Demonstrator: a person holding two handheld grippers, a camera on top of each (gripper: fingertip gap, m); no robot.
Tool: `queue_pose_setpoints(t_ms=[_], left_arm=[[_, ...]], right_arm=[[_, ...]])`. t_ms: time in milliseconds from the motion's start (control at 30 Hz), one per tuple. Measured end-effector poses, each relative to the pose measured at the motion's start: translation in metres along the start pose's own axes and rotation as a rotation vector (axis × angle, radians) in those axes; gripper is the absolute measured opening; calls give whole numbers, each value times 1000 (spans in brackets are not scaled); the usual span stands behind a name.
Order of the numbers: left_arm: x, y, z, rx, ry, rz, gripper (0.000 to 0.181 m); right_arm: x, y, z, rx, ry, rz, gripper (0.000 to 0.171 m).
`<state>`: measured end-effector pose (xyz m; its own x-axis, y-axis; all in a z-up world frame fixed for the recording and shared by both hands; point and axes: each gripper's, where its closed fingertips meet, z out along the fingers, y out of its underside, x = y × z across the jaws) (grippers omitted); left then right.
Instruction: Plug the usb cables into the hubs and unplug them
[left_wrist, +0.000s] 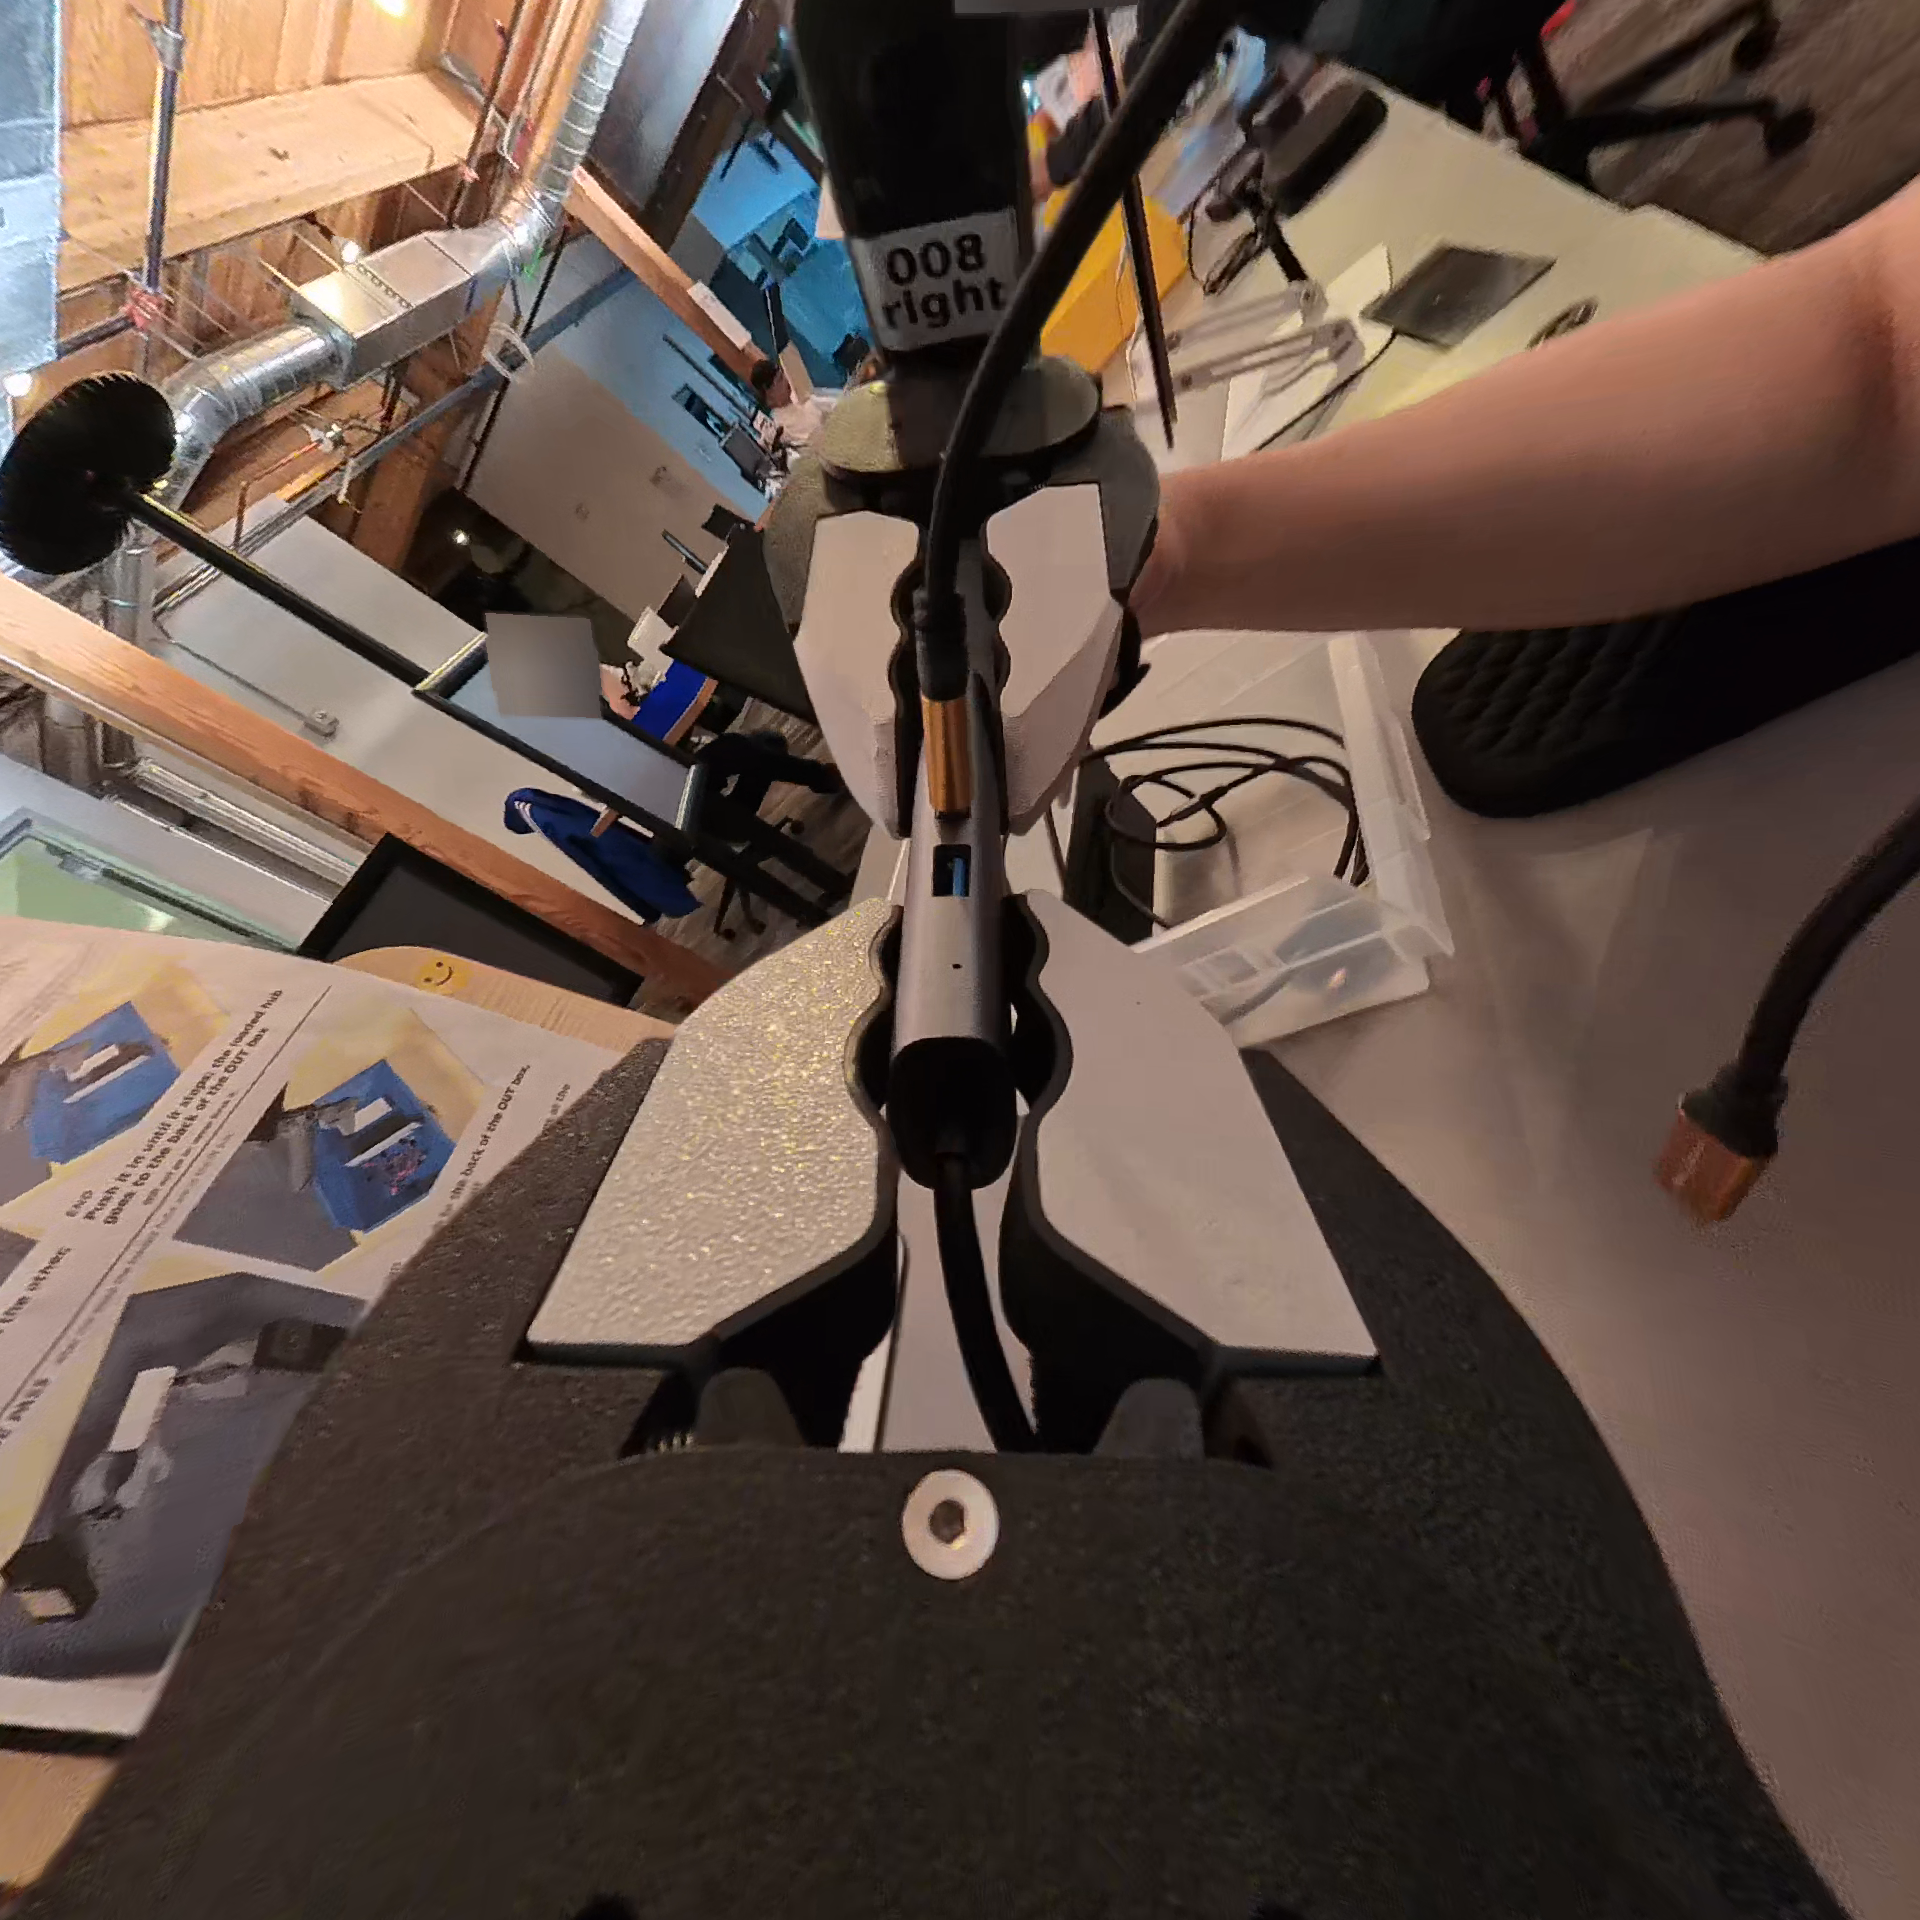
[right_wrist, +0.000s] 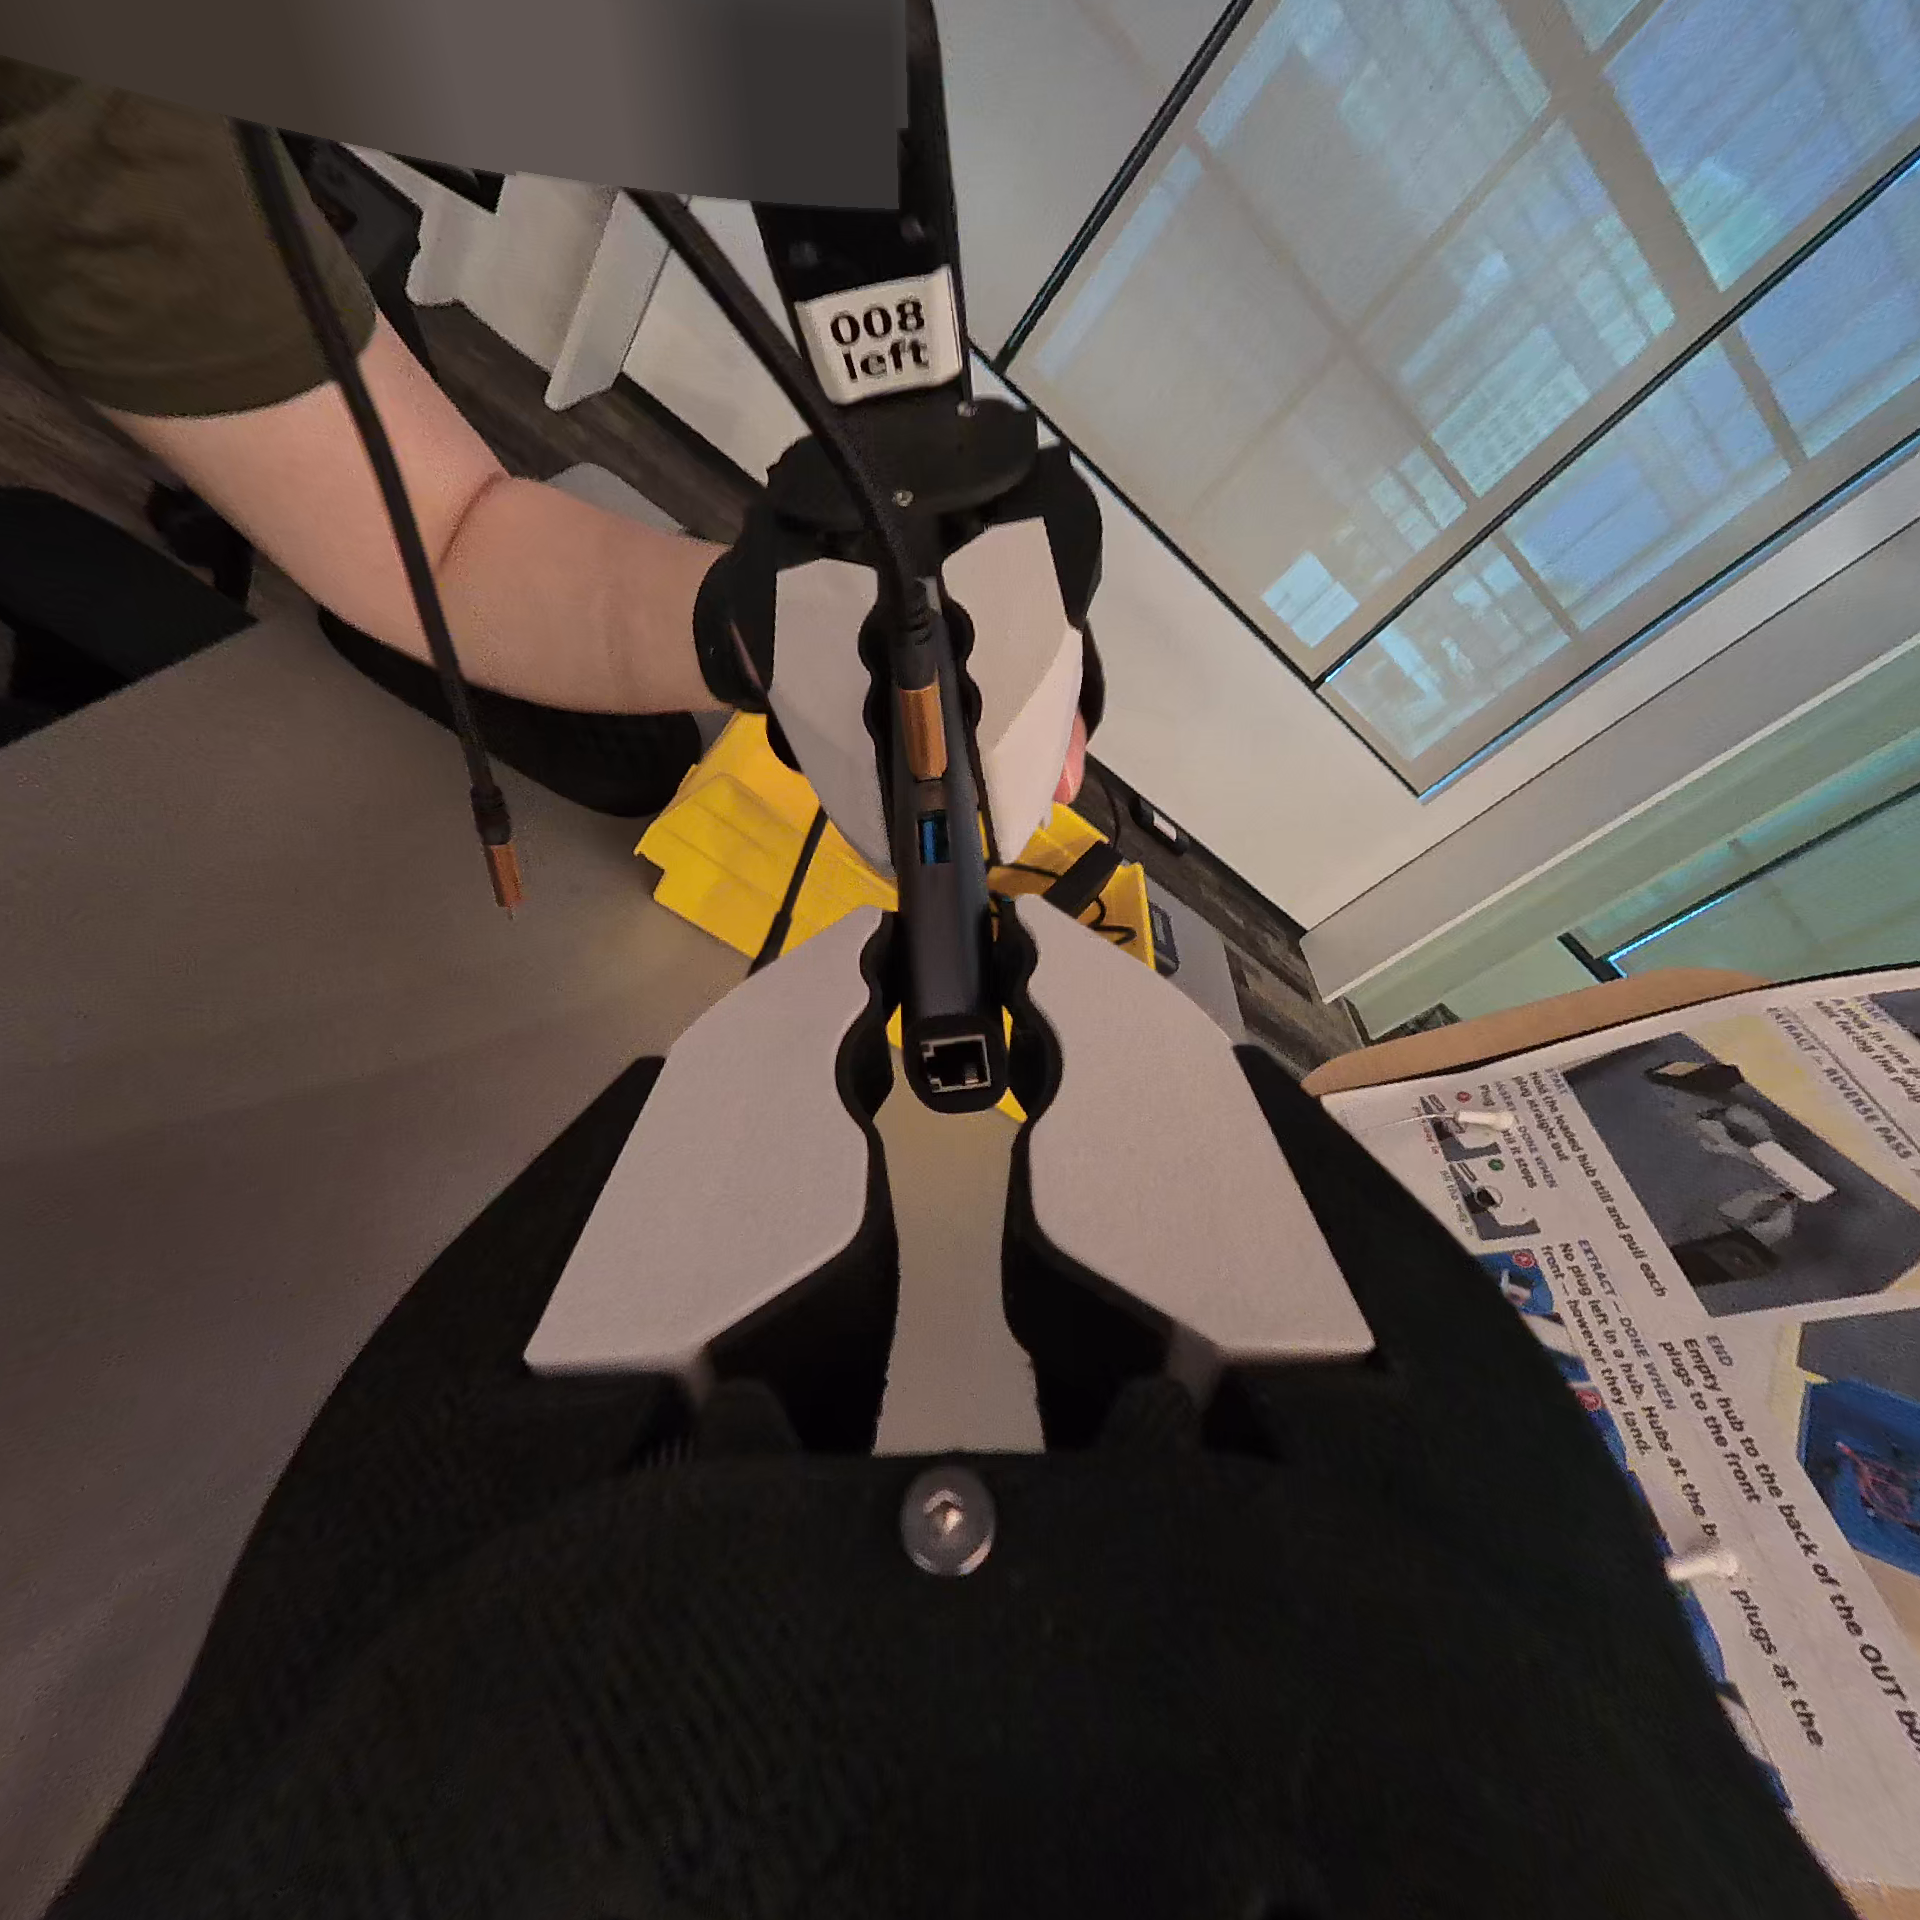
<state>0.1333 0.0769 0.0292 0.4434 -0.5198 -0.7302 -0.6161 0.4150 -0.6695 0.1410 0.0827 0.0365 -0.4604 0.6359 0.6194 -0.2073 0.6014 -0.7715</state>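
Fingers (left_wrist: 748, 1122) of the left gripper (left_wrist: 951, 997) are nearly closed, pinching the hub (left_wrist: 951, 966) at its cable end. The right gripper (right_wrist: 951, 1008) clamps the socket end. A gold plug (left_wrist: 948, 753) sits seated beside a free blue port (left_wrist: 954, 871).

To unplug, we'd brace the hub and pull straight along the plug's axis, without twisting.

The grippers face each other, in line with the hub, and a forearm (left_wrist: 1558, 468) reaches in level.

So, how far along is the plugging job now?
Done: one copper plug looks seated in the grey hub. In hand: left tongs and right tongs both clamp that hub. Left: the blue port beside it is empty, a second copper plug hangs loose, and unplugging comes after.
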Motion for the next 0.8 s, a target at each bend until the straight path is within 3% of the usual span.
queue_pose_setpoints(t_ms=[500,600,800], left_arm=[[-7,20,5,-126,-62,64,17],[-27,34,-2,-220,-173,102,16],[-80,66,-30,-484,-488,193,17]], right_arm=[[7,8,-1,-56,55,-19,20],[32,4,-15,-18,195,42,41],[105,-32,-90,-17,764,332,41]])
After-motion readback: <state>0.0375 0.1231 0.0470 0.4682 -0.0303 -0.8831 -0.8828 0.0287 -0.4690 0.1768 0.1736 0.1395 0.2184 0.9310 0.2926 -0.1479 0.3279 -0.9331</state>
